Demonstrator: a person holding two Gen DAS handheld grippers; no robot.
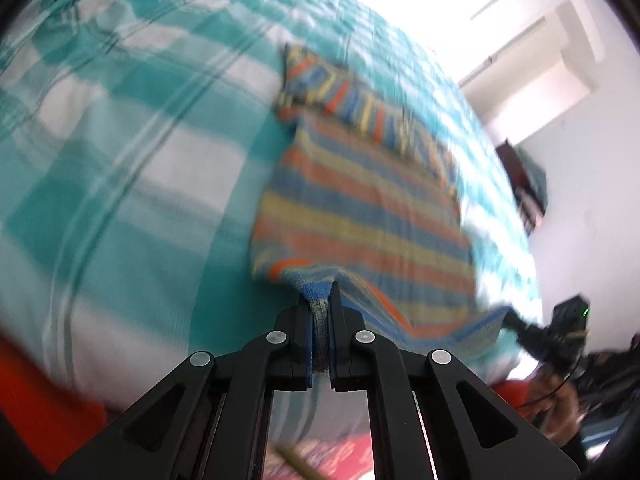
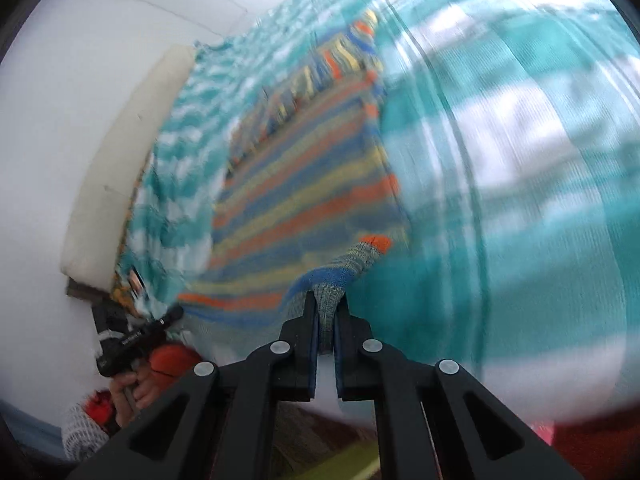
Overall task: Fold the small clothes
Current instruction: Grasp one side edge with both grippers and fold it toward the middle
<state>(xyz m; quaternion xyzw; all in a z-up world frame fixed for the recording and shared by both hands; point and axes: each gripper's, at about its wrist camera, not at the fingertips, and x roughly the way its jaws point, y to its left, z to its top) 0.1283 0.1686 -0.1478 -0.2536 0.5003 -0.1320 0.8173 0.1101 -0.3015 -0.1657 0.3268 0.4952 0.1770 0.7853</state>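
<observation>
Striped knit garment (image 1: 360,208) – orange, blue, yellow bands – lies flat on the teal-and-white checked bed (image 1: 120,152), its near hem lifted off the cover at two corners. Left tool (image 1: 320,300) is clenched on one near corner of the garment; fabric shows squeezed between its pads. Right tool (image 2: 326,308) is likewise clamped on the other near corner, w/ a fold of blue-grey knit rising from the tips.

Key relation: the garment stretches away from both tools, long axis running from the pinched hem toward the far end, where a sleeve or collar part (image 1: 320,84) w/ crosswise stripes lies bunched. So a fold prob. means carrying the near hem forward over the garment's body to meet that far end – both hands equally placed, one per corner, neither nearer.

In the left wrist view the other tool (image 1: 560,328) sits at the garment's right near corner; in the right wrist view the other tool (image 2: 132,336) and a hand (image 2: 132,392) sit beyond the garment's left near corner.

No containers visible. Both views are motion-blurred, so fine detail of the far edge can't be told.
</observation>
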